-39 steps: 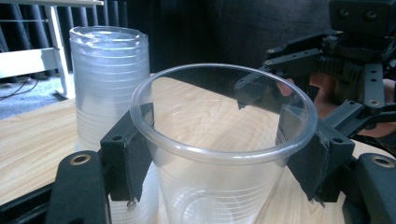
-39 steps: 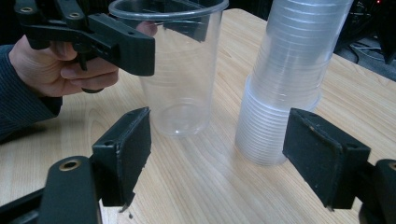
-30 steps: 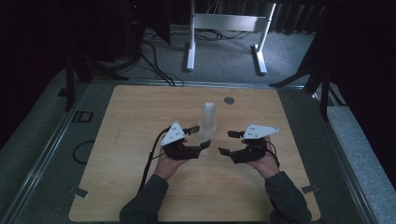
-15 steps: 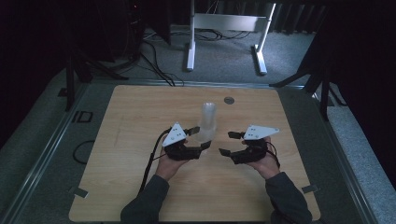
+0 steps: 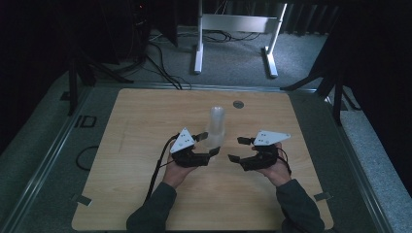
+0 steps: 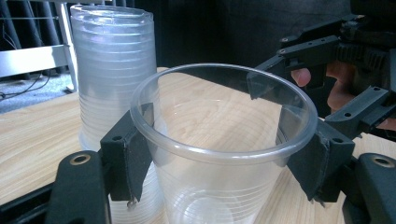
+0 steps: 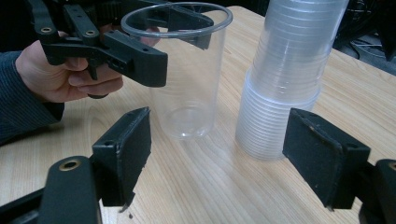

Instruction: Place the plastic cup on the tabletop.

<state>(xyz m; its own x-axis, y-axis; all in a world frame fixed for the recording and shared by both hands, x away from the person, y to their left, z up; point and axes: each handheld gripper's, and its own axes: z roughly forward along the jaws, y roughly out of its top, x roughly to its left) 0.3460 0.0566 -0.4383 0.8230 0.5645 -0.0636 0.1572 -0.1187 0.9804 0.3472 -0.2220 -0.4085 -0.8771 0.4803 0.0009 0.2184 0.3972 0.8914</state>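
A tall stack of clear plastic cups [image 5: 216, 121] stands upright near the middle of the wooden table [image 5: 141, 121]. Just in front of it, a single clear cup [image 6: 219, 154] rests on the table, and my left gripper [image 6: 222, 158] is shut on it just under the rim. The right gripper view has the same cup [image 7: 187, 84] upright to the left of the stack [image 7: 289, 79], with the left gripper [image 7: 173, 42] clamped near its top. My right gripper [image 7: 224, 156] is open, pointed at the cup and stack, holding nothing. From above, the left gripper [image 5: 209, 143] and right gripper [image 5: 237, 149] face each other.
A small grey disc [image 5: 238, 104] lies on the table behind the stack. Beyond the far edge stands a white metal frame [image 5: 233, 24], with cables on the floor [image 5: 160, 58]. Bare wood stretches to the left and right of the hands.
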